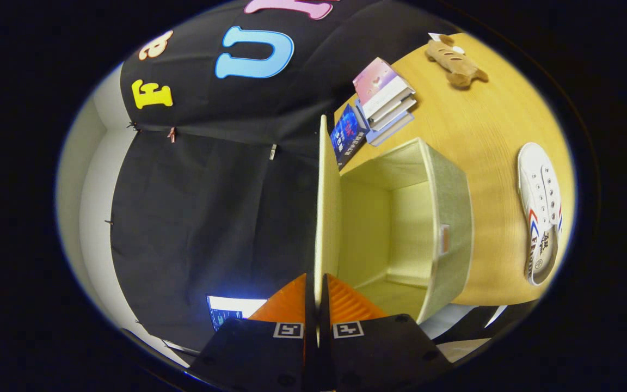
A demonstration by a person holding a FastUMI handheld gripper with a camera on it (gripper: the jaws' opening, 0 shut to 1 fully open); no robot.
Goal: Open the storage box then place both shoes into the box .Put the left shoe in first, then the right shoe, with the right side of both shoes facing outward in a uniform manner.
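The orange-fingered tool (317,296) is clenching the pale fabric lid (327,218) of the beige storage box (447,218), holding it upright — the box is sitting open and empty on the wooden desk (487,136). Both placements are waiting — one white canvas shoe (539,212) is lying beyond the box.

1. Gripper (318,291): orange ribbed fingers (346,302), black body w/ small black-and-white square markers; pinching the lid.
2. Lid (326,212): pale cream, plain.
3. Storage box (444,218): light grey-green fabric outside, pale yellowish-cream inside.
4. Table (487,141): warm yellow wood, faint grain.
5. Shoe (541,209): white, red + blue stripes, dark lettering, near table edge.
6. Books (384,100): pink-white cover on top; one blue w/ red marks, by table's corner.
7. Plush toy (455,61): tan-brown.
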